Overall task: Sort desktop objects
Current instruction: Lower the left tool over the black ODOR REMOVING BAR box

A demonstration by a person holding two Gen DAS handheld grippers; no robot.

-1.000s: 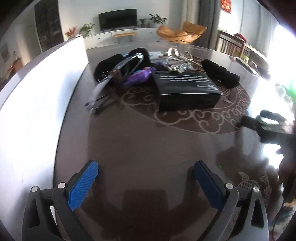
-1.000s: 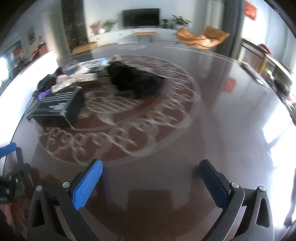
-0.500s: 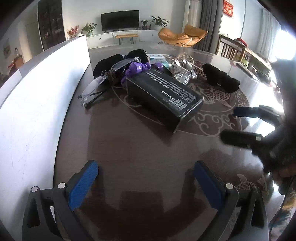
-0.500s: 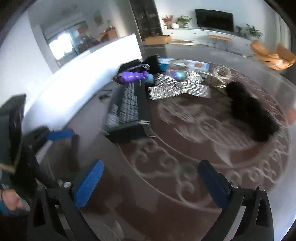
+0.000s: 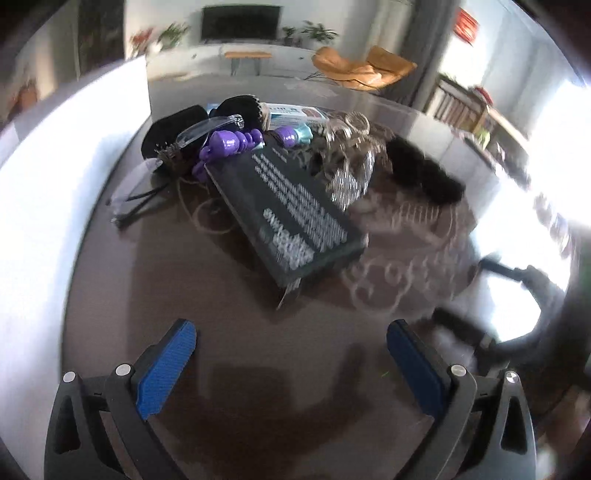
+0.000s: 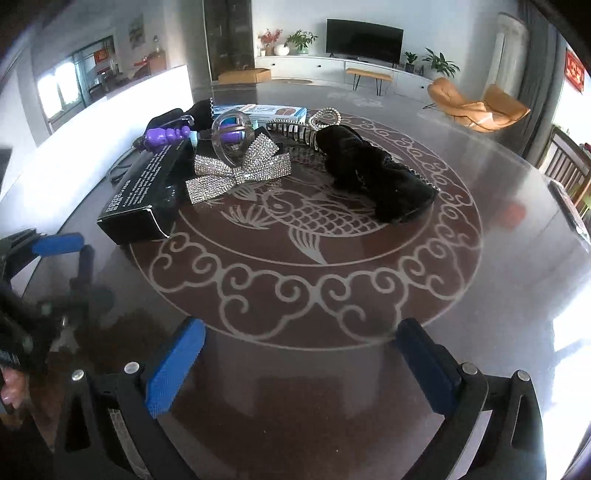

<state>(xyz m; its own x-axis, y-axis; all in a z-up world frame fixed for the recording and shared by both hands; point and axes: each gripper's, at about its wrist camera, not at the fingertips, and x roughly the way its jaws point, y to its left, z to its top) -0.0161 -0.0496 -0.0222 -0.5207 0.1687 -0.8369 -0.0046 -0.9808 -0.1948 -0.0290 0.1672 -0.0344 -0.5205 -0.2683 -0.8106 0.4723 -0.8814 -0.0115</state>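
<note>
Right wrist view: both grippers' fingers (image 6: 173,365) spread near black box (image 6: 144,192).

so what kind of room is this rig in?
Most likely a home living and dining room: a wall-mounted TV over a low white console, an orange lounge chair, and a dark round table with a fish motif.

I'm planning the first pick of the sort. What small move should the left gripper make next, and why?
Probably ease the left gripper forward toward the black box: its fingers are open and empty, and the box is the nearest item, lying straight ahead at the pile's front edge.
</note>
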